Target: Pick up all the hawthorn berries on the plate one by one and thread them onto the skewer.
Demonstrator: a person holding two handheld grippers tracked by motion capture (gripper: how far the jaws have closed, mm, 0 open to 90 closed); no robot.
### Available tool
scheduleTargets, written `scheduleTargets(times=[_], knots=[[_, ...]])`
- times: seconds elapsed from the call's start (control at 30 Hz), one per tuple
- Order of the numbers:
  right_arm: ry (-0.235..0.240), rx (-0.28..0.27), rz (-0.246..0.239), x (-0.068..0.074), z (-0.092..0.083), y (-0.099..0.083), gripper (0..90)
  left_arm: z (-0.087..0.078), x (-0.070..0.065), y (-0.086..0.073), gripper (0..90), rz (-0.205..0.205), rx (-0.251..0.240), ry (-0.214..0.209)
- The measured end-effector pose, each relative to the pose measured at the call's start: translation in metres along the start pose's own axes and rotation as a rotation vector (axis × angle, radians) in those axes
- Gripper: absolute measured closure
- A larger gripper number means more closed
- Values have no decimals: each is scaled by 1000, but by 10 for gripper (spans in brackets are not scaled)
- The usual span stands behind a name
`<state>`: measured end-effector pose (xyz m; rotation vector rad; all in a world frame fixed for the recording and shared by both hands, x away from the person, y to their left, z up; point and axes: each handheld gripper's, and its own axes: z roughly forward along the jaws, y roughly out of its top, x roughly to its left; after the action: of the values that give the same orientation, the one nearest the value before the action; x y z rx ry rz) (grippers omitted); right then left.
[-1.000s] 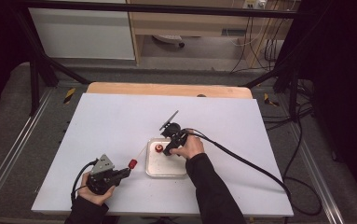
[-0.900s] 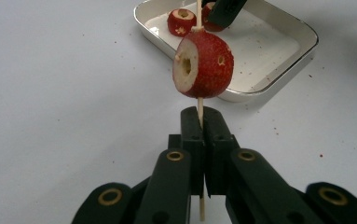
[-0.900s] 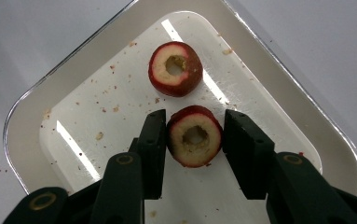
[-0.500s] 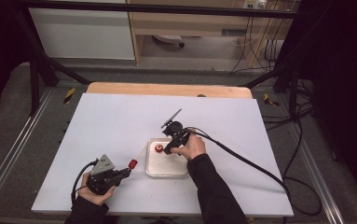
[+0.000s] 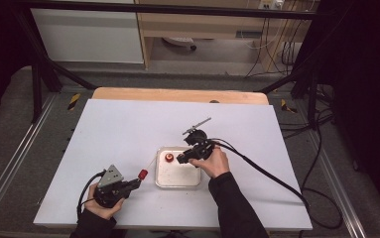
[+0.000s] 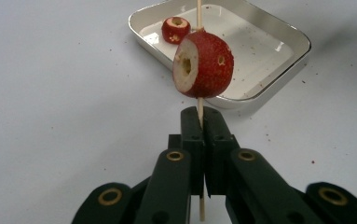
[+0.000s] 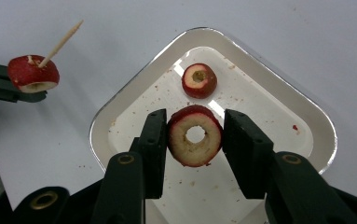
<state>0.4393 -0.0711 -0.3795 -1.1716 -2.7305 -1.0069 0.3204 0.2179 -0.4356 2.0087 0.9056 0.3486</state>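
No readable text or labels anywhere

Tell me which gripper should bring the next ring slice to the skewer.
Right, probably. The right gripper already clamps a cored red fruit slice over the tray. The left gripper is shut on the skewer, which carries one fruit piece.

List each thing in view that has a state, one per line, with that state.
Left gripper: shut on the skewer.
Skewer: held upright in the left gripper view, run through one fruit slice.
Skewered slice: cored, up on the skewer, off the table.
Right gripper: shut on a ring slice.
Ring slice: cored, held over the tray.
Loose slice: cored, lying in the tray.
Tray: on the table, crumbs inside.
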Motion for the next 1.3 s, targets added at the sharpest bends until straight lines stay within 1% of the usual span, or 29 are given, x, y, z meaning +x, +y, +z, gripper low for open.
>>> scheduleTargets(times=[0.07,0.17,0.33,0.47,0.53,0.57,0.6,0.63,0.67,0.73,0.8,0.83,0.87,0.9,0.93,0.97,1.0,1.03,1.07,1.1,1.3], knots=[[7,-44,19,-1,-4,-5,611,0,-2,1,881,-6,-9,2],[41,-122,58,-2,-9,-14,611,1,-4,2,881,-16,-14,6],[85,-231,110,-5,-13,-30,611,4,-10,5,881,-29,-24,10],[103,-310,153,-9,-14,-39,611,8,-14,10,881,-35,-36,12],[115,-359,179,-10,-17,-43,611,9,-17,14,881,-37,-44,9],[121,-397,198,-12,-19,-46,611,11,-19,15,880,-41,-51,10],[122,-414,203,-12,-20,-47,611,11,-20,17,880,-40,-53,12],[126,-434,210,-12,-22,-48,611,12,-21,19,881,-45,-57,14],[126,-434,210,-12,-22,-48,611,13,-22,21,881,-55,-62,14],[137,-483,229,-13,-25,-50,611,16,-24,24,881,-83,-75,6],[141,-525,247,-14,-27,-52,611,20,-27,27,881,-98,-77,0],[145,-555,265,-15,-29,-54,611,22,-29,28,881,-104,-83,-1],[145,-555,265,-15,-29,-54,611,23,-31,29,881,-108,-86,-1],[152,-587,282,-16,-31,-55,611,26,-35,32,881,-116,-88,-5],[152,-587,282,-16,-31,-55,611,26,-35,32,881,-116,-88,-5],[153,-611,294,-17,-33,-56,611,27,-36,33,881,-119,-90,-7],[153,-611,294,-17,-33,-56,611,28,-38,34,881,-125,-93,-8],[157,-634,307,-19,-35,-57,611,29,-39,35,881,-130,-92,-12],[157,-634,307,-19,-35,-57,611,31,-41,35,881,-135,-96,-19],[159,-649,318,-19,-36,-57,611,32,-42,36,880,-137,-95,-21],[165,-712,335,-20,-40,-56,612,37,-51,38,880,-143,-98,-41]])
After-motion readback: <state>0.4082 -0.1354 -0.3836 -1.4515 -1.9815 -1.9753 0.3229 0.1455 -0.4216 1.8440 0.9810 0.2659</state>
